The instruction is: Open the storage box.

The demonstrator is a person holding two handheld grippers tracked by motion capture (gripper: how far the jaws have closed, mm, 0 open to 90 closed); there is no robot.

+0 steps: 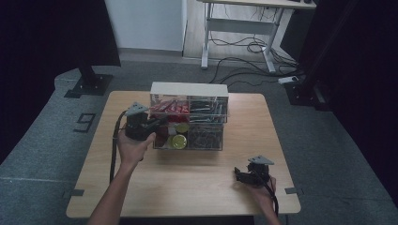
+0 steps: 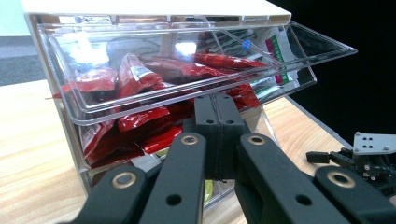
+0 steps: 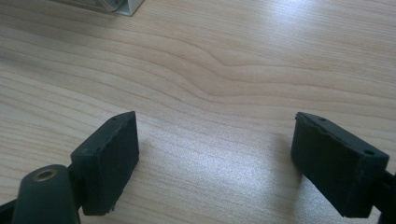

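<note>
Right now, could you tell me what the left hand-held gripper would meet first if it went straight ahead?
Probably the clear tilt-out bin of red packets: the left hand-held gripper, jaws shut, points at its front, though depth is unclear.

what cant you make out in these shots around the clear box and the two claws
- Left claw, left gripper view: jaws shut; whether the tips touch the clear box is hidden by the claw itself.
- Red packets, left gripper view: print blurred by glare on the tilted clear flap.
- Yellow lids, high view: too small and dim to identify.
- Right claw, right gripper view: open over the table; body cut off by the bottom edge.
</note>
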